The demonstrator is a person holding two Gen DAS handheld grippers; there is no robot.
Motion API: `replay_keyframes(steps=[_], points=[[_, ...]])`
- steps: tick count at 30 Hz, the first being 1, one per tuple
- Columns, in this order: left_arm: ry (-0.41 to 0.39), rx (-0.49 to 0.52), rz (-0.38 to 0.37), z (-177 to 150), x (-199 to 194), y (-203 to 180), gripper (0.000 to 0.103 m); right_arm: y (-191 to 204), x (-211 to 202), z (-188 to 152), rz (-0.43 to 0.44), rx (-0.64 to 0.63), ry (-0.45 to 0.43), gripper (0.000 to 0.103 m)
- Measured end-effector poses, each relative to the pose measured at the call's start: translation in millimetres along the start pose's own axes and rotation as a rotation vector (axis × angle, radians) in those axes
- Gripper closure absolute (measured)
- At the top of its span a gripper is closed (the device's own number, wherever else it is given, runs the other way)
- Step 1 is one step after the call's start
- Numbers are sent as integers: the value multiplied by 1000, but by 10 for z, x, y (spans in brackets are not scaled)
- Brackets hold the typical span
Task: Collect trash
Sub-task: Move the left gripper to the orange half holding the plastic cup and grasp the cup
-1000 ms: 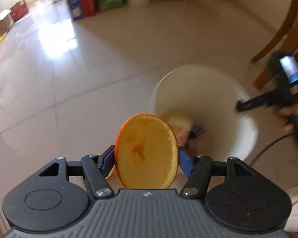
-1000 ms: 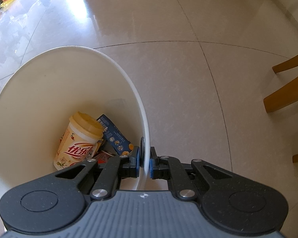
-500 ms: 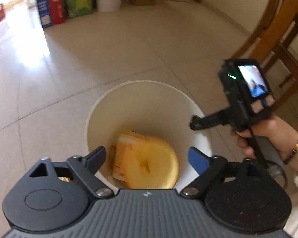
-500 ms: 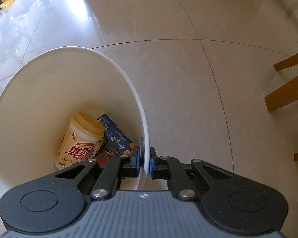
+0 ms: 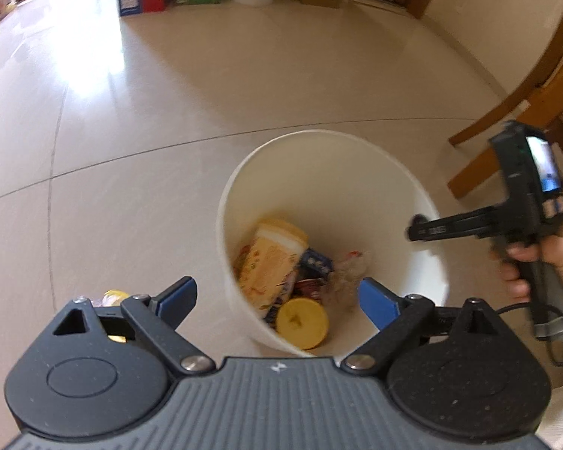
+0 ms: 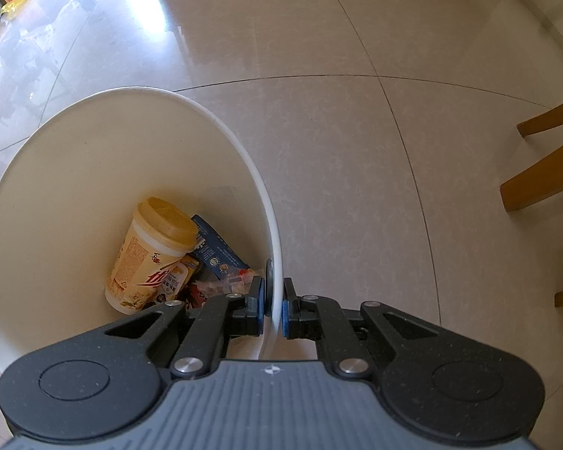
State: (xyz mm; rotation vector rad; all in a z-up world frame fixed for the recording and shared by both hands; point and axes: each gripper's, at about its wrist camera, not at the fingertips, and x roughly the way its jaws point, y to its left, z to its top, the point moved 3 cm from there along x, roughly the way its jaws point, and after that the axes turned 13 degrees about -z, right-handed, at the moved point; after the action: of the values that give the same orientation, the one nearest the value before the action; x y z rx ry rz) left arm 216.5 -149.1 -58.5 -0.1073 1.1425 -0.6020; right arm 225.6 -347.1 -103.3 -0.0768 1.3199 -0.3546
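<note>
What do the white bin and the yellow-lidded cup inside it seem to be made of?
The bin looks like smooth, slightly glossy white plastic: thin even rim, seamless wall. The cup seems printed paper or thin plastic, with a matte yellow plastic lid; the pictures leave that open.

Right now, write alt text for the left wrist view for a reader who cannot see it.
The open left claw hangs empty over a white bin on a tiled floor; in the bin lie a yellow drink cup, an orange peel and wrappers. At right, a hand holds the right claw at the bin's rim.
</note>
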Motion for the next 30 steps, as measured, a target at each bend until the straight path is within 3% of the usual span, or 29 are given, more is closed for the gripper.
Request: replay_keyframes(steps=[7,17,21,25,30], points=[[-47,-90,42,-110,79,479,9,12,-13,-6,-4,-4,-5,92],[-65,-209,182,-414,251,1427,9,17,-21,-7,-9,-10,-9,92],[-49,-143,185,-535,329,1568,10,12,-25,-15,-6,-13,-16,92],[-13,1,209,-652,491,1625,11,18,-23,-22,-7,-11,-15,92],[37,135,218,-778,785,1773,19,33,-28,-25,-11,-14,-15,92]])
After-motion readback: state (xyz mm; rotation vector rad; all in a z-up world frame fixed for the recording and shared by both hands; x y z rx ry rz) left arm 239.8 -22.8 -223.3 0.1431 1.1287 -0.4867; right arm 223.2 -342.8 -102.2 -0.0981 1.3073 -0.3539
